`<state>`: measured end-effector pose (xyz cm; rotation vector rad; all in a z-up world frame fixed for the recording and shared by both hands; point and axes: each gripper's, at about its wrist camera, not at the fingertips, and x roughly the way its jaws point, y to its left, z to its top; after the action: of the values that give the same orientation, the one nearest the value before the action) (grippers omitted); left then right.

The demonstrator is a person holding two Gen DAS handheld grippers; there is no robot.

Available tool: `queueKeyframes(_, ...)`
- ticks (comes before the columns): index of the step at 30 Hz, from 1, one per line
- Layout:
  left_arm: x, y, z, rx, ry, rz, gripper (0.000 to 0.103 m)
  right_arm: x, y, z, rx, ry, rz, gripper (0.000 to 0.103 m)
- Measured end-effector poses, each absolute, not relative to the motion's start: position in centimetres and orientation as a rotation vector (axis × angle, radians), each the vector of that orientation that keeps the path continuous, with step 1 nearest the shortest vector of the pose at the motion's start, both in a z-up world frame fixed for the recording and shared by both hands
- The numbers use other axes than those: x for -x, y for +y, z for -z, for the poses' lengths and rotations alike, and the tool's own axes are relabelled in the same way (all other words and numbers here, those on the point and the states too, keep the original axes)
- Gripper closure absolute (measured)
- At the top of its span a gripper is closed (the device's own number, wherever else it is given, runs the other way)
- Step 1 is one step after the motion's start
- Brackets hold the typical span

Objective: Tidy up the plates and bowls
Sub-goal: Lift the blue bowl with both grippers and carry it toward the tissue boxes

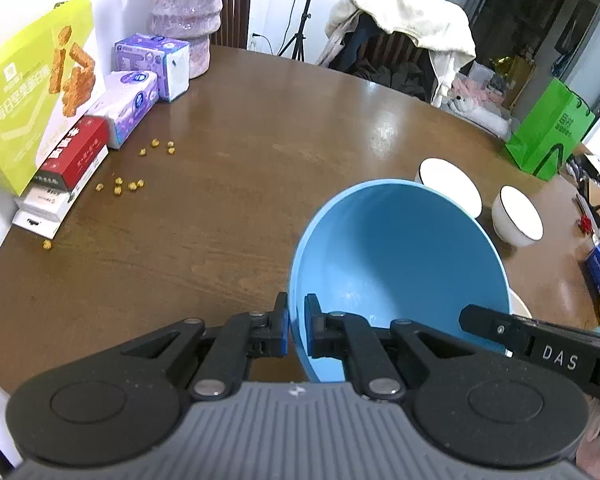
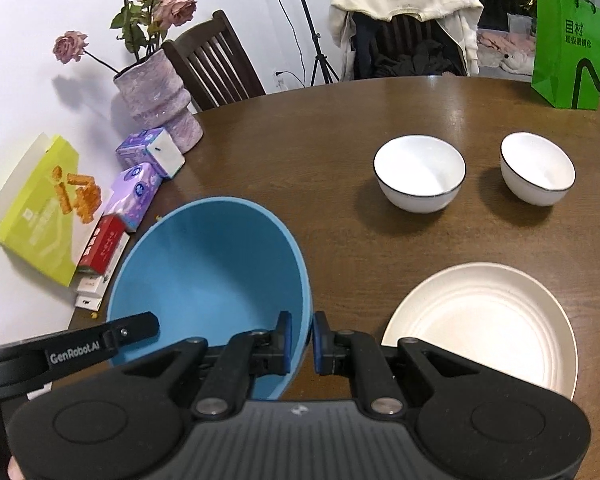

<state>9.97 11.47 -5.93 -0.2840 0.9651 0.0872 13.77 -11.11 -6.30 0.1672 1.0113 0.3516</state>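
Both grippers angle steeply down over the brown table [image 2: 300,120]. The left gripper [image 1: 296,328] pinches the blue bowl [image 1: 396,256] by its left rim; the right gripper [image 2: 302,340] pinches the opposite rim. The bowl hangs tilted above the tabletop, beside the cream plate [image 2: 484,320]. Two white bowls [image 2: 420,172] sit beyond, apart from each other.

Home: dining table [image 2: 300,152], flower vase [image 2: 156,100]

Two small bowls [image 2: 419,172] sit side by side behind the plate [image 2: 484,324]; large bowl [image 2: 208,280] apparently left.
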Motion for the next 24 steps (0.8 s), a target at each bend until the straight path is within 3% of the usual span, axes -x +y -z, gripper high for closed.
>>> queueKeyframes(24, -8.2, 18.5, 8.1, 0.276, 1.028, -0.067, 0.095, -11.6, -4.2, 7.6, -0.09, 1.069, -0.36, 0.094)
